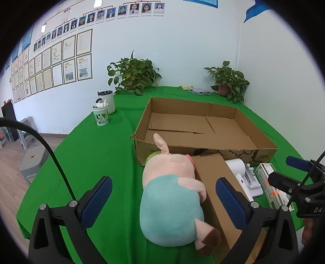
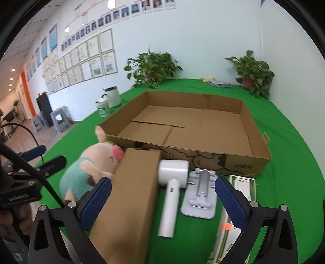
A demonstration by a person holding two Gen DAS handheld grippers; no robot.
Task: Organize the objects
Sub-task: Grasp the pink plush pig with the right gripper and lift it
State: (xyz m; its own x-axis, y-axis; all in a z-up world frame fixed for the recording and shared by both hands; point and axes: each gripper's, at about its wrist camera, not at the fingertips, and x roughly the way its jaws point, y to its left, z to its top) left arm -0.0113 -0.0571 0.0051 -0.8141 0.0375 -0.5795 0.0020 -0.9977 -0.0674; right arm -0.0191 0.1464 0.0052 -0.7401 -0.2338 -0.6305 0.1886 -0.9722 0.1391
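Office; wall of framed certificates point(image 1: 61, 61), staff photos point(image 1: 113, 13)

Two hand-held grippers, black frames with blue finger pads

The left gripper point(image 1: 164, 200) has a black frame with triangular cut-outs in its arms and round silver screws at the joints; its two fingers point(image 1: 97, 200) carry dark blue pads with a fine grid texture. A black cable point(image 1: 50, 150) curves up from its left side. The right gripper point(image 2: 162, 200) is built the same way: black frame, silver screws, blue textured pads on the fingers point(image 2: 230, 203). Seen from the left wrist camera, its black body shows white letters, only partly readable, and a thin black cable. A hand point(image 2: 12, 220) is partly visible at the left edge of the right wrist view.
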